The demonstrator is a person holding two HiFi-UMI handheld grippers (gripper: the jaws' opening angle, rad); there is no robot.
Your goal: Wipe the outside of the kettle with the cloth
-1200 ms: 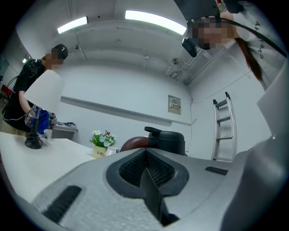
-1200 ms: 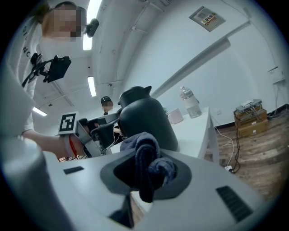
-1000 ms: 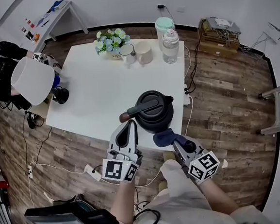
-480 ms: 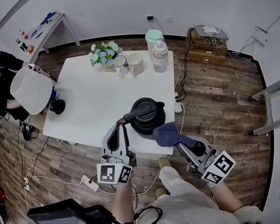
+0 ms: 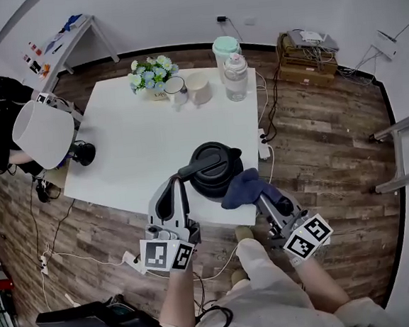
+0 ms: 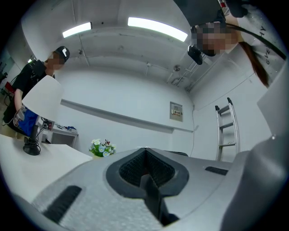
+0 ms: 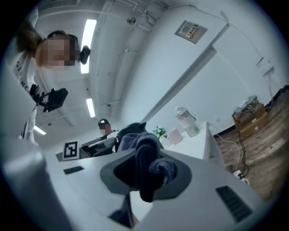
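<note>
The black kettle [image 5: 215, 167] stands at the counter's [image 5: 152, 135] near edge, toward the near right corner; it is round and glossy, with a long handle pointing left. The right hand-held gripper [image 5: 261, 198] pinches a soft, bunched dark-blue cloth [image 5: 242, 188] at the kettle's right flank. The left hand-held gripper [image 5: 174, 185] is pressed together on nothing, just beside the handle's end. Best to sweep the cloth along the curved wall under light pressure, steadying the handle

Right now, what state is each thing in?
Kettle: upright, lid on.
Cloth: bunched, against the kettle's side.
Right gripper: jaws shut on the cloth.
Left gripper: jaws together, nothing between them.
Clear jar: upright, lid on.
</note>
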